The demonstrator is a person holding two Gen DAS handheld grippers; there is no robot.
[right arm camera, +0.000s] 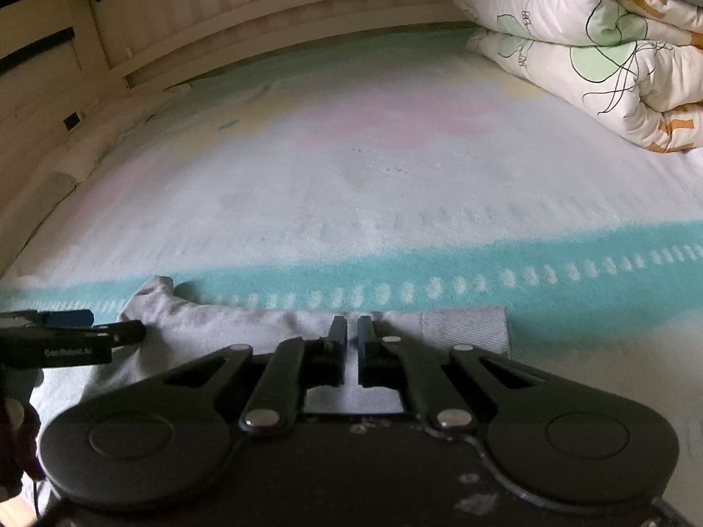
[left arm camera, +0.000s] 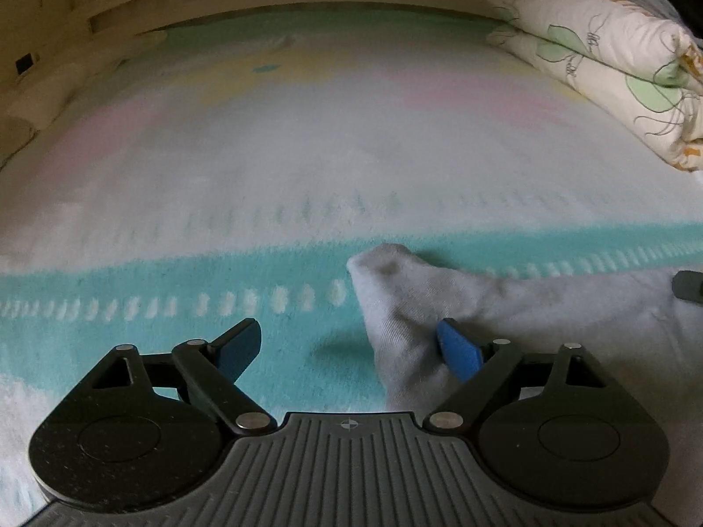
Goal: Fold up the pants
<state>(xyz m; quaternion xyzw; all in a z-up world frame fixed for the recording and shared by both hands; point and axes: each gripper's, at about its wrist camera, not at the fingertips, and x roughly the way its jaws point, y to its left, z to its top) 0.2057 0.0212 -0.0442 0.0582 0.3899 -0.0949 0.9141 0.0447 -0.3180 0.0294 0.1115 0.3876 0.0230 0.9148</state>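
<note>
Light grey pants (left arm camera: 527, 320) lie on the bed blanket (left arm camera: 307, 153), their left corner bunched and raised. My left gripper (left arm camera: 351, 347) is open, its right blue finger (left arm camera: 459, 349) resting against the pants' left edge, its left finger over bare blanket. In the right wrist view the pants (right arm camera: 246, 325) stretch across in front, with a ribbed cuff or waistband (right arm camera: 465, 327) at the right. My right gripper (right arm camera: 351, 333) has its jaws nearly closed over the pants' fabric; the left gripper (right arm camera: 66, 333) shows at the far left. The right gripper's tip (left arm camera: 687, 285) peeks in at the left view's right edge.
A folded white duvet (right arm camera: 606, 52) with green and orange print lies at the back right of the bed. A wooden bed frame (right arm camera: 263, 13) runs along the back and left side. The blanket has a teal stripe (right arm camera: 483, 259) just beyond the pants.
</note>
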